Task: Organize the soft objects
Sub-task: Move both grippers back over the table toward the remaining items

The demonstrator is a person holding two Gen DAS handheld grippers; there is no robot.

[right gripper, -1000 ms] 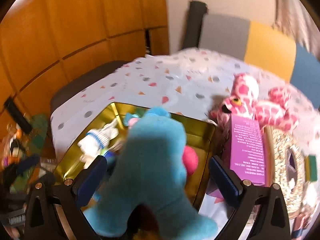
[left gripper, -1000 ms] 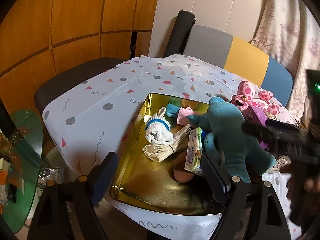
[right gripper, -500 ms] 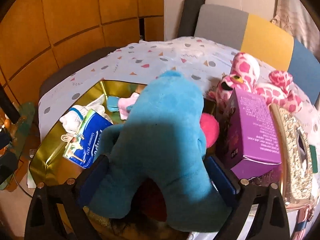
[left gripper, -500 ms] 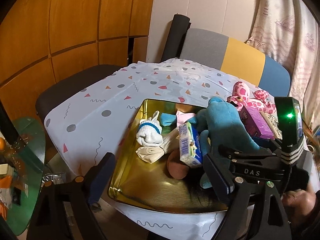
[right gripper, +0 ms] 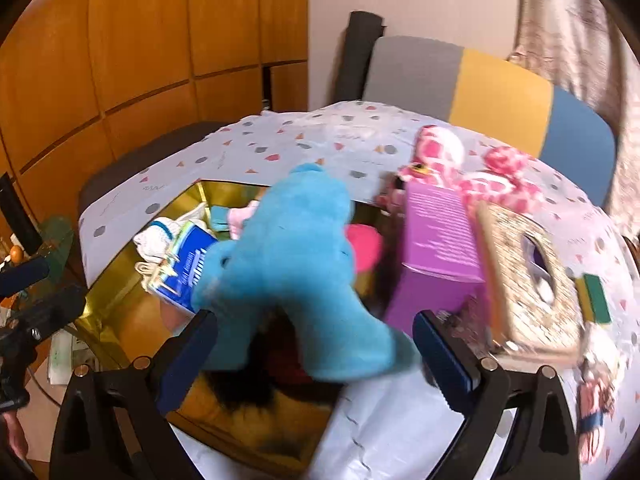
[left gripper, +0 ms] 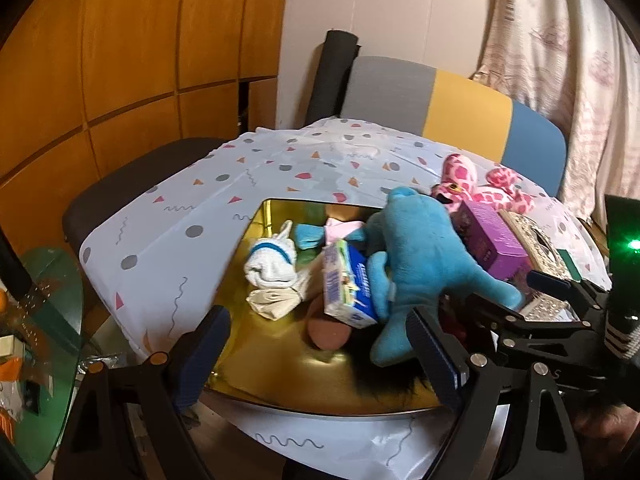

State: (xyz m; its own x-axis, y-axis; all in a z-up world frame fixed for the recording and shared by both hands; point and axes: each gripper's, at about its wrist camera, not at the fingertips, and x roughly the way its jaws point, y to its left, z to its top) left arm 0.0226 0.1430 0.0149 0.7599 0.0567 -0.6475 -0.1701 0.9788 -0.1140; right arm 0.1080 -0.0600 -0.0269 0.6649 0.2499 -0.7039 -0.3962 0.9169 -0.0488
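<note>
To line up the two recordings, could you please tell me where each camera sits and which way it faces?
Left wrist: on the left tool, facing forward and down at the gold tray; its own two fingers frame the bottom.
Right wrist: on the right tool, facing forward and down at the blue plush; its own two fingers show.
Shared: gold tray, blue plush, purple box.

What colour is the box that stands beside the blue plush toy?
The box is purple with small white print; the right wrist view shows it best.
</note>
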